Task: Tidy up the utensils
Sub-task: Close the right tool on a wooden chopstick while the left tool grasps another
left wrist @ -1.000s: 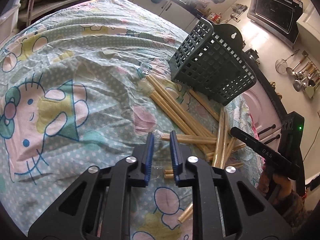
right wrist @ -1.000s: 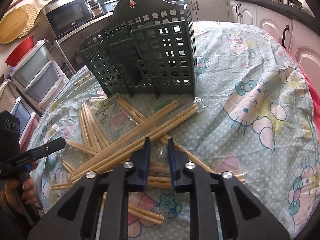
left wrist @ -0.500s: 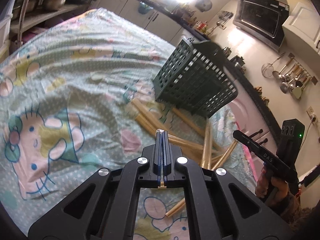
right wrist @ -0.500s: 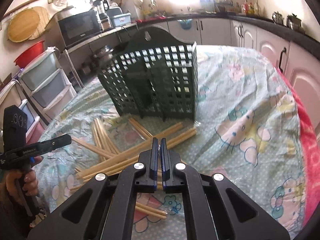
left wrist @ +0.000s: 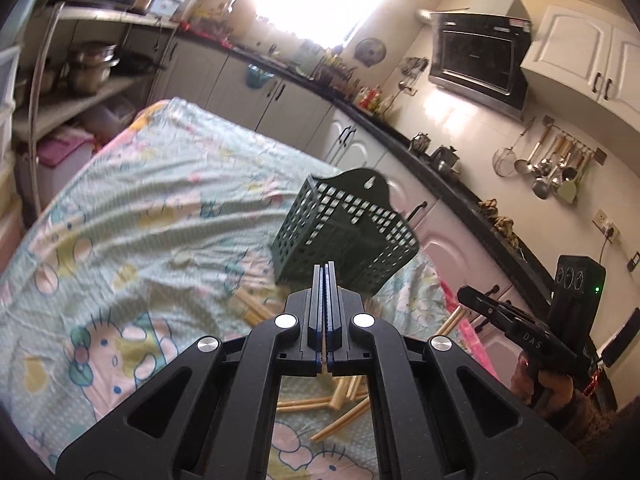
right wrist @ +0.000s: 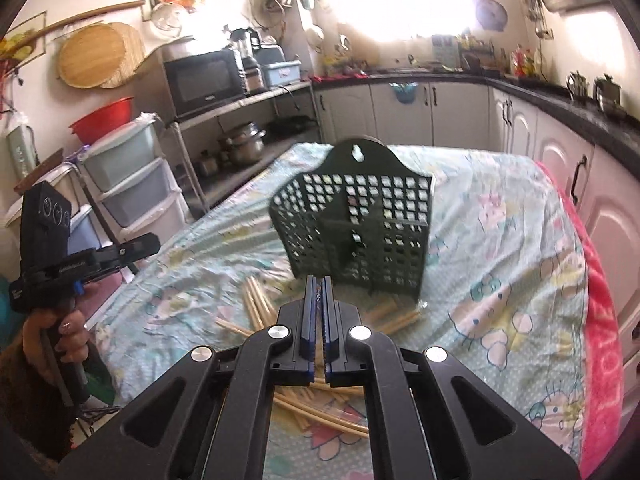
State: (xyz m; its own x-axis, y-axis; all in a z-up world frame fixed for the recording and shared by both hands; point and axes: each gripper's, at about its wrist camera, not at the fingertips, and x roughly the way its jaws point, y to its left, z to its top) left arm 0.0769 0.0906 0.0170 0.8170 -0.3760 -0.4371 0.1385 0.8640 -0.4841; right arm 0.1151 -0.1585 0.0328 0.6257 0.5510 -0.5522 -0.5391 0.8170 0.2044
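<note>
A dark green slotted utensil basket (left wrist: 344, 236) (right wrist: 360, 224) stands on the cartoon-print cloth. Loose bamboo chopsticks (left wrist: 340, 396) (right wrist: 256, 304) lie scattered in front of it. My left gripper (left wrist: 325, 270) is shut and raised above the pile, with a pale sliver of wrapped chopstick between its pads. My right gripper (right wrist: 317, 282) is also shut and raised, with shiny wrapper pinched at its tips. In the left wrist view a chopstick (left wrist: 454, 320) slants down just below the right gripper (left wrist: 462, 292). The left gripper (right wrist: 156, 242) shows at the left of the right wrist view; what it holds is not visible there.
The table's cloth (left wrist: 140, 200) stretches beyond the basket, with a pink edge (right wrist: 600, 320) on the right. Plastic drawers (right wrist: 132, 184) and a shelf rack with pots (right wrist: 240, 144) stand to the left. White cabinets (right wrist: 560, 168) run along the right.
Both grippers closed over chopsticks lying on the cloth, then rose and tilted up. The pile and basket now sit lower and farther off in both views.
</note>
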